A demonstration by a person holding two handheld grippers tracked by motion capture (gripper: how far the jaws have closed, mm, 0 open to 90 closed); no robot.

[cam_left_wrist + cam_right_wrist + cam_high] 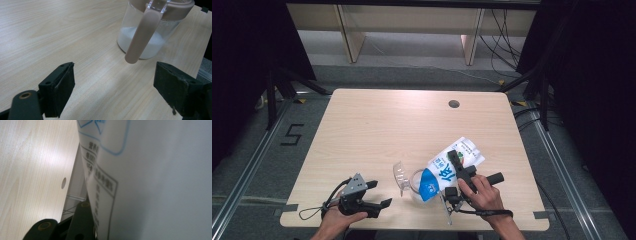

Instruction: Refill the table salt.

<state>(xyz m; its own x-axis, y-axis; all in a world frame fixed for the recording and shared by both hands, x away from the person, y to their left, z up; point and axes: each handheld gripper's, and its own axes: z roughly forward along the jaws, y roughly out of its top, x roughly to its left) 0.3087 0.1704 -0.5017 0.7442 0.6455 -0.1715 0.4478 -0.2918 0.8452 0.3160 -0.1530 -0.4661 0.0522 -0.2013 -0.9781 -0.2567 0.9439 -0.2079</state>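
**Pour under way: carton tipped over jug, some milk already in**

I have the white and blue milk carton (447, 172) pinched in my right gripper (458, 172), tipped hard over with its top end down toward the mouth of the clear glass jug with the beige rim and handle (147, 32). In the right gripper view the carton's printed white side (155, 182) fills most of the frame, with one black jaw pressed flat against it at the bottom; I judge the grip firm.

The jug sits on the pale wooden table (377, 130) near the front edge, a bit right of the middle, and its clear hinged lid (400, 176) stands flipped open on the jug's left. The left gripper view shows a low layer of white liquid in the bottom of the jug, so I read the pour as started, with the jug well short of full. I cannot make out an actual stream at this moment.

My left gripper (379, 194) sits near the front edge left of the jug, jaws spread wide with nothing between them, aimed at the beige handle (142, 37) and not touching it.

Done, as I judge: lid open, carton picked up and tilted, first milk in. Left: finish pouring, right the carton, set it down, probably close the lid.
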